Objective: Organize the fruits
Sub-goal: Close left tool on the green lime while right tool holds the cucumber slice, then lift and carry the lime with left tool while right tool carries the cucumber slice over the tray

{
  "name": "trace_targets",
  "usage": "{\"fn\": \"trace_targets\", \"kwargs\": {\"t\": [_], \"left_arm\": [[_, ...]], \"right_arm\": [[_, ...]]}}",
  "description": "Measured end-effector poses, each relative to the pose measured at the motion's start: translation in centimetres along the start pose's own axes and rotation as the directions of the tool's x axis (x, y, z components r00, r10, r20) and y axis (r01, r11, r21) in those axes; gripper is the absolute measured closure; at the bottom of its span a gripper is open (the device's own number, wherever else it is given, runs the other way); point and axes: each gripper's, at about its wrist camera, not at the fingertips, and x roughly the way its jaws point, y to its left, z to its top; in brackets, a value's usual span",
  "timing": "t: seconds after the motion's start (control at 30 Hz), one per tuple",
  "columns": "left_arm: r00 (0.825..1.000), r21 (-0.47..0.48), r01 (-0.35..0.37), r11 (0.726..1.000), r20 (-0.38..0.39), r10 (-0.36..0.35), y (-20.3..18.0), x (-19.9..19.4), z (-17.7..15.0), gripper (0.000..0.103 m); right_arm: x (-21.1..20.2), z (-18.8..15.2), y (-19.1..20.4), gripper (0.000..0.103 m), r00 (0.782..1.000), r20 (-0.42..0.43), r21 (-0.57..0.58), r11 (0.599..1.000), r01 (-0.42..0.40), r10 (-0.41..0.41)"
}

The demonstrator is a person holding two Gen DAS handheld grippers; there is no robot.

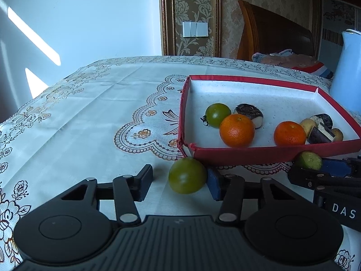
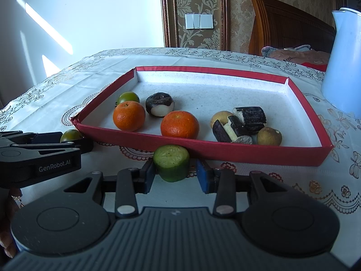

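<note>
A red-walled tray (image 1: 248, 154) (image 2: 203, 145) on the tablecloth holds two oranges (image 1: 237, 130) (image 2: 179, 124), a green tomato (image 1: 217, 114) (image 2: 128, 97), dark cut pieces (image 2: 250, 115) and small brown fruits (image 2: 269, 136). My left gripper (image 1: 178, 183) is open around a second green tomato (image 1: 187, 175) (image 2: 71, 135) lying outside the tray's near left corner; the tomato touches the right finger. My right gripper (image 2: 176, 176) is open around a green cucumber piece (image 2: 171, 162) (image 1: 309, 160) against the tray's front wall.
A pale blue jug (image 1: 347, 76) (image 2: 343, 63) stands at the tray's far right. The patterned tablecloth (image 1: 90, 113) stretches left of the tray. A wooden chair with folded cloth (image 2: 293, 54) stands behind the table.
</note>
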Motion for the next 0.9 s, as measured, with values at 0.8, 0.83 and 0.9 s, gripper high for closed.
{"fn": "trace_targets", "kwargs": {"t": [0.8, 0.83, 0.9], "left_arm": [[1.000, -0.030, 0.016, 0.999, 0.020, -0.016, -0.5, -1.2, -0.6, 0.070], [1.000, -0.032, 0.020, 0.999, 0.021, -0.019, -0.5, -1.3, -0.7, 0.070], [0.999, -0.032, 0.028, 0.999, 0.023, -0.028, -0.5, -1.5, -0.8, 0.070]], "right_arm": [[-1.0, -0.3, -0.3, 0.073, 1.000, -0.006, -0.006, 1.000, -0.007, 0.007], [-1.0, -0.3, -0.4, 0.073, 1.000, -0.006, -0.005, 1.000, -0.008, 0.007], [-1.2, -0.4, -0.6, 0.073, 1.000, -0.007, -0.007, 1.000, -0.008, 0.008]]}}
